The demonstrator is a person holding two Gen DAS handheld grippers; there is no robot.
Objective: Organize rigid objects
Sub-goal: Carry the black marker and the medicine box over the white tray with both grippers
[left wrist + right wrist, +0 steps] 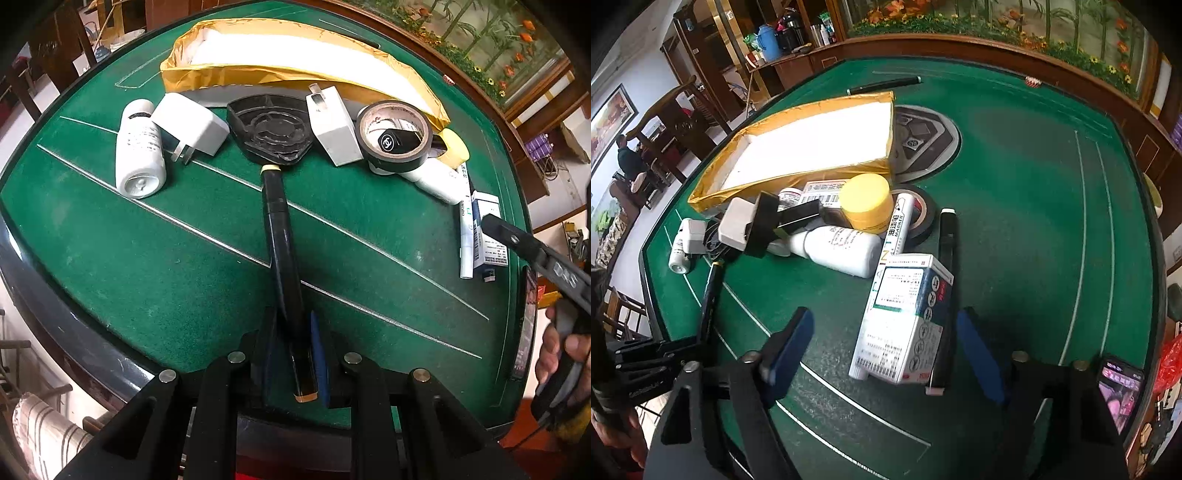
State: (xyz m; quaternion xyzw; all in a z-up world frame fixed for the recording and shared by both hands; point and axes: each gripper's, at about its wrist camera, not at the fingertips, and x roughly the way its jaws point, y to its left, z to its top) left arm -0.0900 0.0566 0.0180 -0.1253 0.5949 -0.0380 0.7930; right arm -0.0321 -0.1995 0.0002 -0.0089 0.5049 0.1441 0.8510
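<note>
My left gripper is shut on a long black pen that points toward the pile; the pen also shows in the right wrist view. My right gripper is open, its blue pads either side of a white and blue medicine box, with a paint marker and a black pen beside it. A white tray in a yellow envelope lies behind a pile: white bottle, yellow-lidded jar, black tape roll, white chargers.
The green felt table has a dark rim near me. A black fan-shaped part and a second white bottle lie at the pile's left. A phone sits at the right edge. Another pen lies beyond the tray.
</note>
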